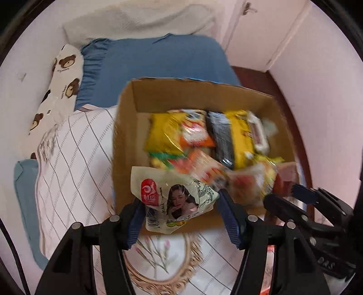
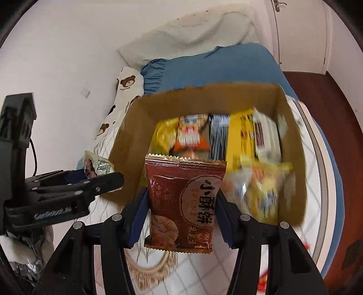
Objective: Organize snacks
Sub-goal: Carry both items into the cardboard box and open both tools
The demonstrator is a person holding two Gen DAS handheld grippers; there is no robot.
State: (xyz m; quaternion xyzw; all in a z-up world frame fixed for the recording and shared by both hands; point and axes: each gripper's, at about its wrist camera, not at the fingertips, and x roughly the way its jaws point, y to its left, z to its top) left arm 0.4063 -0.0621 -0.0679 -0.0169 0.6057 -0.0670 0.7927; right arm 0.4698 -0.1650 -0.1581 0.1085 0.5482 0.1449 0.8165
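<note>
A cardboard box (image 1: 127, 127) stands on the bed and holds several snack packets, among them yellow ones (image 1: 162, 133) and a black one (image 1: 221, 138). My left gripper (image 1: 180, 204) is shut on a pale green packet with a woman's portrait (image 1: 174, 199), held over the box's near edge. My right gripper (image 2: 182, 199) is shut on a dark red biscuit packet (image 2: 183, 204), held upright in front of the box (image 2: 133, 136). The right gripper also shows at the right of the left wrist view (image 1: 301, 195). The left gripper shows at the left of the right wrist view (image 2: 99, 174).
The box sits on a pale quilt with thin lines (image 1: 74, 158). Behind it lie a blue pillow (image 1: 158, 61), a bear-print pillow (image 1: 63, 74) and a white pillow (image 1: 140, 20). A dark wooden floor (image 2: 322, 109) lies to the right. Pink walls surround the bed.
</note>
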